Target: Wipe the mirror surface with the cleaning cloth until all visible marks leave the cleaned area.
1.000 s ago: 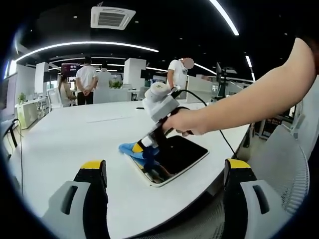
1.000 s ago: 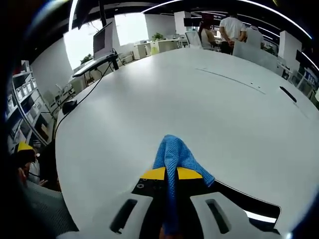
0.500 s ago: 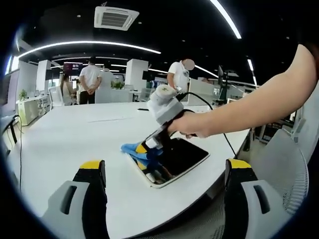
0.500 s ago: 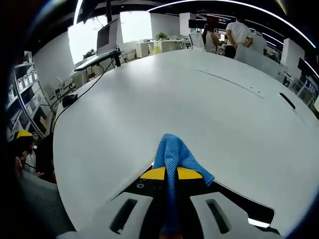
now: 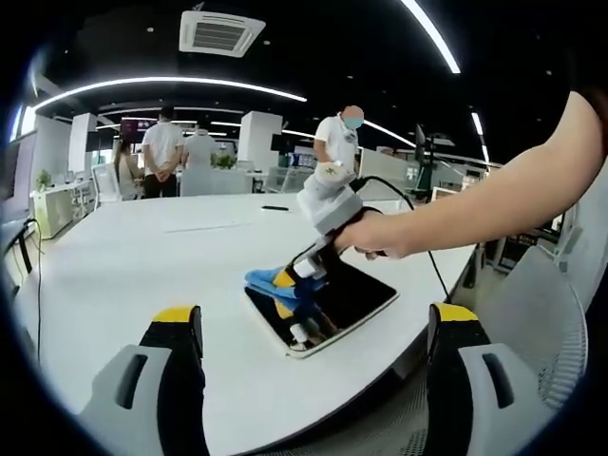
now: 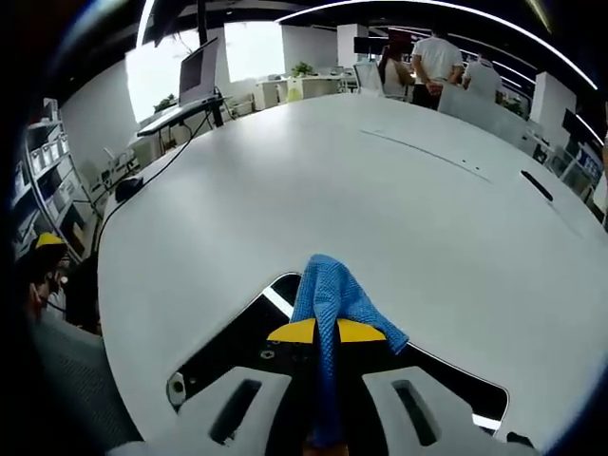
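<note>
Two grippers are in your hands. Your right gripper (image 6: 327, 334) has its yellow-tipped jaws clenched on the blue cleaning cloth (image 6: 334, 296), which bunches up ahead of the tips and trails back between them. In the left gripper view that same right gripper (image 5: 302, 274) comes in from the right, held in your hand (image 5: 372, 234), and presses the cleaning cloth (image 5: 271, 280) onto the mirror (image 5: 328, 301) at its far left corner. The mirror lies flat on the white table (image 5: 142, 261), close to the table's near right edge, its dark glass carrying a reflection of the gripper. In the right gripper view the mirror (image 6: 233, 340) sits directly under the jaws. Your left gripper (image 5: 313, 328) hangs released, jaws spread wide apart and gripping nothing, short of the table's near edge.
</note>
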### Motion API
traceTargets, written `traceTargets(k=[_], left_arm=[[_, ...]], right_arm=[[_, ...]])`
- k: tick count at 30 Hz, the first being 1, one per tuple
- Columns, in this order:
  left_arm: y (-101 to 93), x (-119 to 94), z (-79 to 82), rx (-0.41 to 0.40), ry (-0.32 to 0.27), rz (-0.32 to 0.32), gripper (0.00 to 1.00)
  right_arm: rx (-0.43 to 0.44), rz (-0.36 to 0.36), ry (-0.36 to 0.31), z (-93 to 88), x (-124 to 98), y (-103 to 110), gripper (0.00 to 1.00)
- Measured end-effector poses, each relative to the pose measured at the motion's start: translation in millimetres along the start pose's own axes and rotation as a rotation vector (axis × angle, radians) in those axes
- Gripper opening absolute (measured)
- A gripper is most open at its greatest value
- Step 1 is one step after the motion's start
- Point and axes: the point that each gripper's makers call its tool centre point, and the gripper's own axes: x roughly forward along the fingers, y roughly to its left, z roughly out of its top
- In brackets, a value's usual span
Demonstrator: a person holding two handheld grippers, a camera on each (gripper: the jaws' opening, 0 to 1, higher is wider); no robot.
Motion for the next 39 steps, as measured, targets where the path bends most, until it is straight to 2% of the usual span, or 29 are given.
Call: traceTargets(k=[29, 39], left_arm=[[-0.5, 0, -0.6, -0.007, 0.003, -0.006, 0.96], [-0.3, 0, -1.4, -0.008, 0.007, -0.003, 0.96]], right_arm=[[0.055, -0.011, -0.009, 1.4, 2, -5, 0.0], [0.07, 0.006, -0.031, -12.9, -12, 13, 0.0]])
